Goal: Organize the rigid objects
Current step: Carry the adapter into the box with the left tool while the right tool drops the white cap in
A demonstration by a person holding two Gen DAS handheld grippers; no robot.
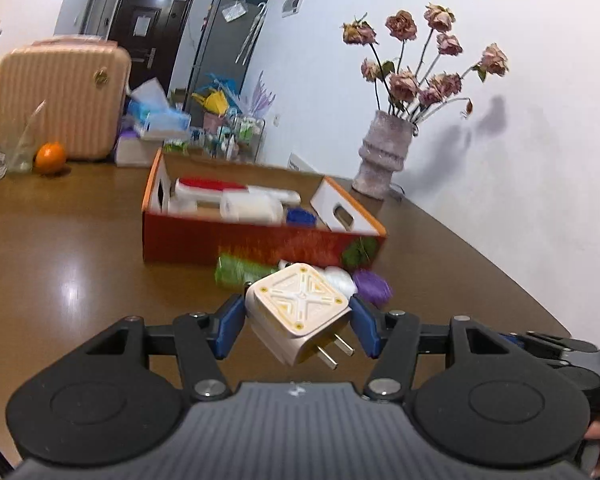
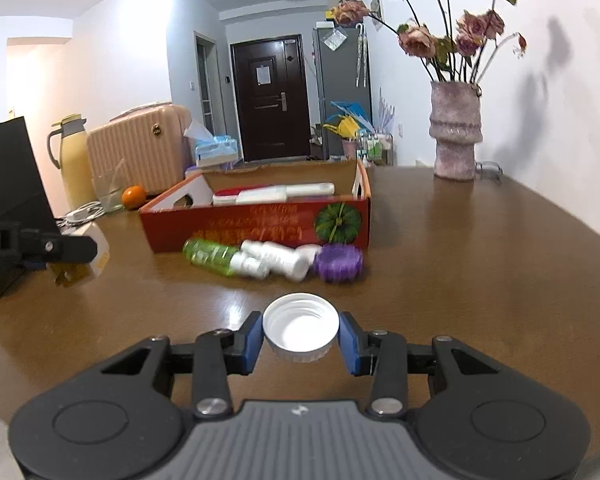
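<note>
My left gripper (image 1: 298,322) is shut on a beige plug adapter (image 1: 298,308) with two prongs, held above the table in front of the red cardboard box (image 1: 260,242). It also shows at the left of the right wrist view (image 2: 86,254). My right gripper (image 2: 300,340) is shut on a white bottle cap (image 2: 300,326), open side up, above the table. The box (image 2: 256,226) holds white and red items. In front of it lie a green bottle (image 2: 208,254), white bottles (image 2: 278,260) and a purple round block (image 2: 338,262).
A vase (image 2: 456,132) of dried roses stands at the far right of the brown table (image 2: 480,280). A pink suitcase (image 2: 138,148), a yellow thermos (image 2: 74,160), an orange (image 2: 134,196), cables and a black box (image 2: 8,176) are at the left.
</note>
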